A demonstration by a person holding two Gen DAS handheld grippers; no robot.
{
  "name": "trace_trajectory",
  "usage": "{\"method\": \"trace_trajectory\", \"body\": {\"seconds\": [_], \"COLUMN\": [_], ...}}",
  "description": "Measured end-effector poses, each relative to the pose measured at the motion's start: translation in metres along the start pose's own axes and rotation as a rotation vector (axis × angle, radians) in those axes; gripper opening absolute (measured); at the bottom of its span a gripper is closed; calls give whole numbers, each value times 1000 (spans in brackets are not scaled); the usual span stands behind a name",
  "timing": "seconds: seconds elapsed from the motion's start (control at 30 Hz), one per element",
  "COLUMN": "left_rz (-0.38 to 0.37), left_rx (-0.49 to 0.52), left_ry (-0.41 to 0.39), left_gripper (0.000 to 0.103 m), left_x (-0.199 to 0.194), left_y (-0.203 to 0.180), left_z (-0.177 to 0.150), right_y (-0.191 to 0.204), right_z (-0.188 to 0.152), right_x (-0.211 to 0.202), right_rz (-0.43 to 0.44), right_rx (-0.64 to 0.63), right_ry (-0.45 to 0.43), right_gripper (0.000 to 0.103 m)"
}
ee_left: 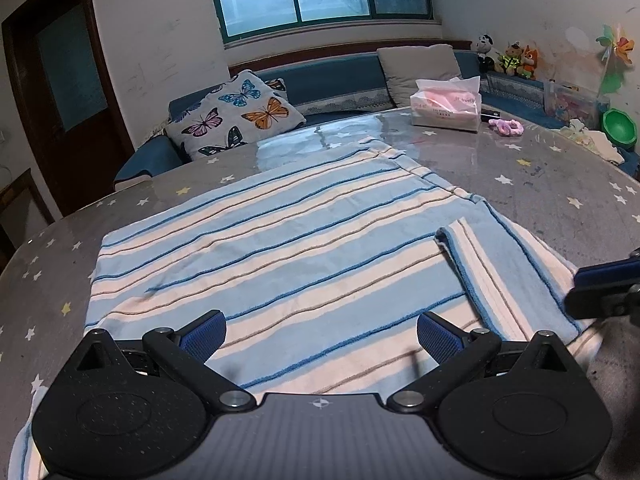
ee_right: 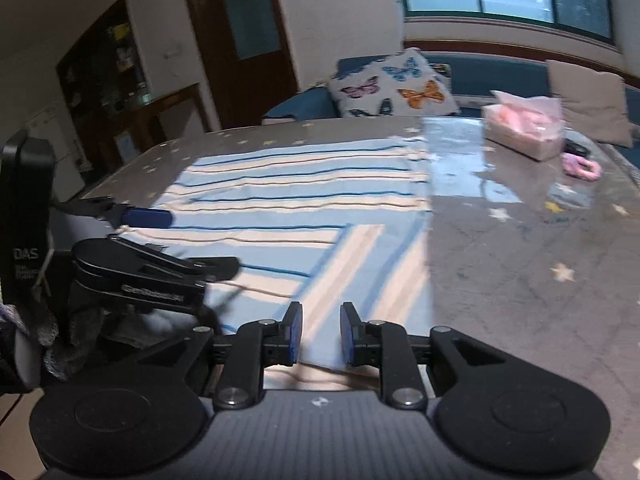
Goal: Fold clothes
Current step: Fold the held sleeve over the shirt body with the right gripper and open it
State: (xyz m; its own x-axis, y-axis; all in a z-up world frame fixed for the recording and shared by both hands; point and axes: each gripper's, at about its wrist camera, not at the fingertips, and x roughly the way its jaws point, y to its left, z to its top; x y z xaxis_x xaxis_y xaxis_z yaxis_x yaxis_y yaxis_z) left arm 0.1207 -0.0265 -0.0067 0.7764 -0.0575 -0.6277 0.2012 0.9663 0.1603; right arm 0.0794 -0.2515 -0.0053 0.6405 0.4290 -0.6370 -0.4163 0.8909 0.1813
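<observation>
The left hand-held gripper (ee_left: pixel 322 334) hangs wide open over the striped towel (ee_left: pixel 280 240), holding nothing. The right hand-held gripper (ee_right: pixel 321 334) is narrowly parted and empty above the towel's folded corner on the bench (ee_right: pixel 520 280).

Striped terry-cloth garment (ee_left: pixel 280 248) – soft, matt – on a glossy, star-printed table (ee_left: pixel 540 184).

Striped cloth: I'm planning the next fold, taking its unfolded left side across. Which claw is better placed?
Left, probably. The left claw hangs wide open over the striped cloth near that side. The right claw, slightly open and empty, sits by the folded flap.
</observation>
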Motion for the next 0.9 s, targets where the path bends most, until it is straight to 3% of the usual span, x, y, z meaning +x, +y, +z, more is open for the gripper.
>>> {"method": "trace_trajectory", "body": {"seconds": [0.2, 0.5, 0.73, 0.9], "left_rz": [-36, -87, -103, -116], "left_rx": [19, 57, 83, 87], "left_ry": [-3, -2, 22, 31], "left_gripper": [103, 103, 103, 103], "left_x": [1, 3, 11, 15], "left_y": [-13, -34, -43, -43], "left_z": [6, 9, 3, 3], "right_y": [-20, -27, -32, -29], "right_z": [-13, 17, 24, 34], "right_x": [1, 11, 47, 50], "right_rz": [-49, -36, -46, -56], "right_rx": [15, 4, -8, -24], "right_ry": [65, 10, 45, 29], "right_gripper": [20, 20, 18, 19]}}
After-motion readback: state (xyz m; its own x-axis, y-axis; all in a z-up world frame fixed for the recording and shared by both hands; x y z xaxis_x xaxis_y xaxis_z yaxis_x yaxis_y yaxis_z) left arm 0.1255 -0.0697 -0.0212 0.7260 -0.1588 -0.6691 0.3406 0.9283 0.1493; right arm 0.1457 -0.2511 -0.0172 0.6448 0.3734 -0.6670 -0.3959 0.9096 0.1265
